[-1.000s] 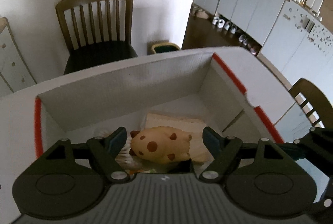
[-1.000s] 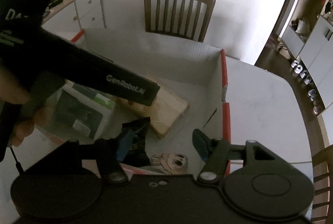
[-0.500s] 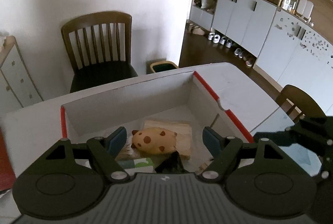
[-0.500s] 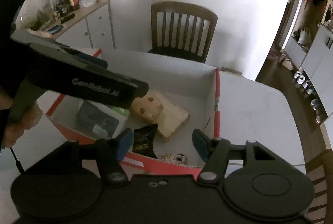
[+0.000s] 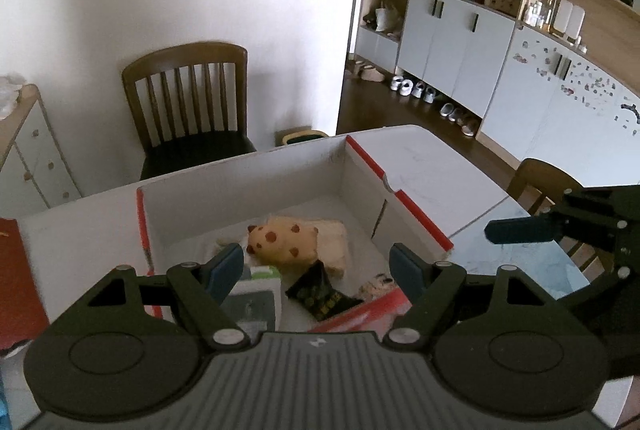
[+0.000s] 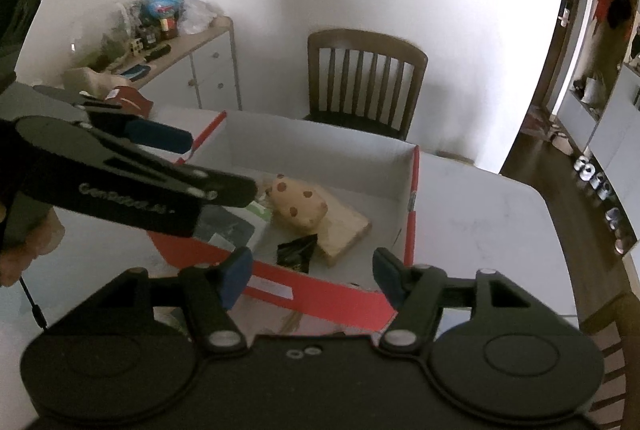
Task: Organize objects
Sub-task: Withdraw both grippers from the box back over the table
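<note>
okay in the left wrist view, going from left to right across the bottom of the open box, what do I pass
White carton with a green stripe and grey front → yellow plush toy with brown spots → black crinkled snack packet → small cartoon-face item by the box's red edge.

left claw [image 5: 316,266]: black, blue pads; right claw [image 6: 310,272]: black, silver screws
</note>
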A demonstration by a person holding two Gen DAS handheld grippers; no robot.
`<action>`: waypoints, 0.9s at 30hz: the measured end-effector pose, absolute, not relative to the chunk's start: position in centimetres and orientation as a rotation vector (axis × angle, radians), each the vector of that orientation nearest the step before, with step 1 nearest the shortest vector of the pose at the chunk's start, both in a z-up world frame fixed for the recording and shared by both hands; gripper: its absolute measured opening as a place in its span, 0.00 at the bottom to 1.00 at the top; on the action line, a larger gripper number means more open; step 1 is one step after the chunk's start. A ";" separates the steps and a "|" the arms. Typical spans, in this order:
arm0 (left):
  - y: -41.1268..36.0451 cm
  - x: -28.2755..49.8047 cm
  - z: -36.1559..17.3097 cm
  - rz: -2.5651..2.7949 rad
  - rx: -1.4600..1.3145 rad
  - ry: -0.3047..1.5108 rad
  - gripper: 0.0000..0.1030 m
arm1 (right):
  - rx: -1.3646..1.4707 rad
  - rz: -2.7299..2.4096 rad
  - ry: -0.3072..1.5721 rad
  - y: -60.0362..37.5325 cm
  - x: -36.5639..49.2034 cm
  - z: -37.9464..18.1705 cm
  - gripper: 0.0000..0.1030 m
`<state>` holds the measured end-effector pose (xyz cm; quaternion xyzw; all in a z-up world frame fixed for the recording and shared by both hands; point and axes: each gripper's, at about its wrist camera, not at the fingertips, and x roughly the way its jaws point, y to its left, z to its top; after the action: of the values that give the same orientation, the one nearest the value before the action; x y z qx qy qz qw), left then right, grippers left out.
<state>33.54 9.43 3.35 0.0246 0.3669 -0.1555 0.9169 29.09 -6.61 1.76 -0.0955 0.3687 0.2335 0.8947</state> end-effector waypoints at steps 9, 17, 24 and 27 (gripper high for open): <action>10.7 29.1 2.2 -0.308 0.040 0.752 0.77 | -0.219 0.525 0.759 -7.1 25.6 1.1 0.68; 11.6 24.7 -0.3 -0.298 0.070 0.742 0.83 | -0.199 0.534 0.780 -7.2 22.3 -0.6 0.71; 13.2 21.4 -3.4 -0.293 0.009 0.803 0.83 | -0.196 0.517 0.805 -7.4 19.9 -3.0 0.76; 13.7 20.3 -4.7 -0.282 -0.010 0.824 0.83 | -0.183 0.503 0.806 -7.4 18.8 -3.9 0.81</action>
<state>20.35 13.69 -4.66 -0.0050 0.3992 -0.1365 0.9066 18.83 -7.38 -3.92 -0.0881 0.3875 0.2419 0.8852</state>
